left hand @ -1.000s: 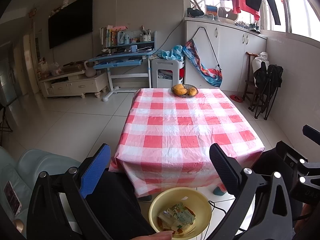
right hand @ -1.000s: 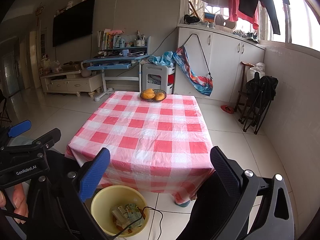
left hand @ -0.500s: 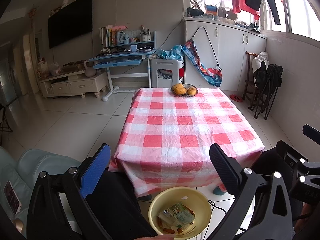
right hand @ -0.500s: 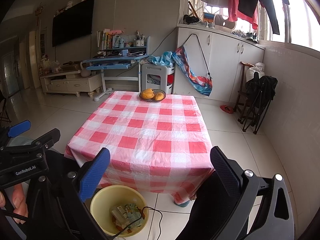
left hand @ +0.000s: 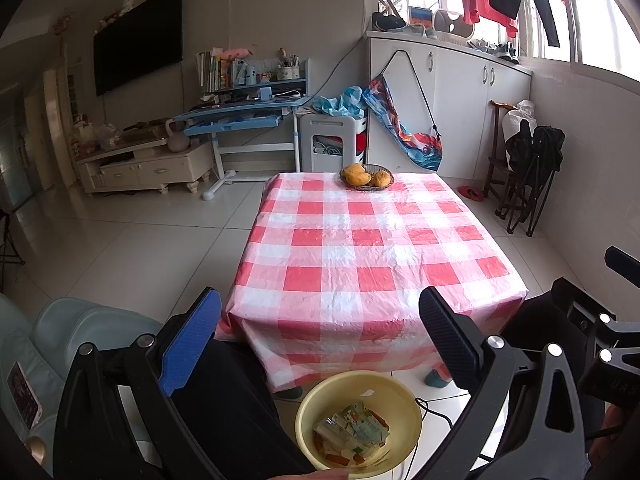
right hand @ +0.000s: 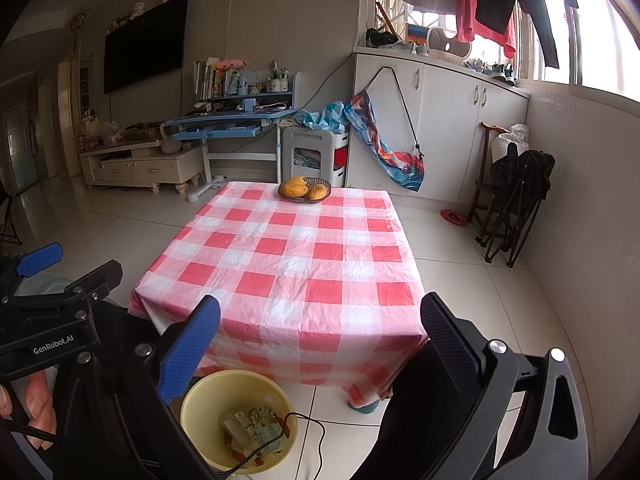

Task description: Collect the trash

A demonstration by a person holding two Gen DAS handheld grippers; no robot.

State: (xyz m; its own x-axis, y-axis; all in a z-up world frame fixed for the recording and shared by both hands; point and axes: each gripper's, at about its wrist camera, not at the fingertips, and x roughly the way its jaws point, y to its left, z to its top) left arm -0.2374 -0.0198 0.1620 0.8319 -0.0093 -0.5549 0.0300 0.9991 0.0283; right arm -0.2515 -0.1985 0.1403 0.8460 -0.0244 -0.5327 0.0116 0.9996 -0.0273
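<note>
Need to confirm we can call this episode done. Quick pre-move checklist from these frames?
1. Left gripper open, holding nothing: ok.
2. Right gripper open, holding nothing: ok.
3. Trash inside yellow basin: ok.
4. Checked tablecloth free of trash; only the fruit basket sits on it: ok.
5. Cable draped over basin rim, may snag: not ok.
6. Floor under the table free of trash: cannot tell.

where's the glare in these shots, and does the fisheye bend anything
Left wrist view: the window at upper right is blown out white, the checked tablecloth evenly lit, and black corners frame the picture. Right wrist view: the same window glares, the cabinet edges and wall curve from the fisheye, and the yellow bin sits sharp near the bottom.
</note>
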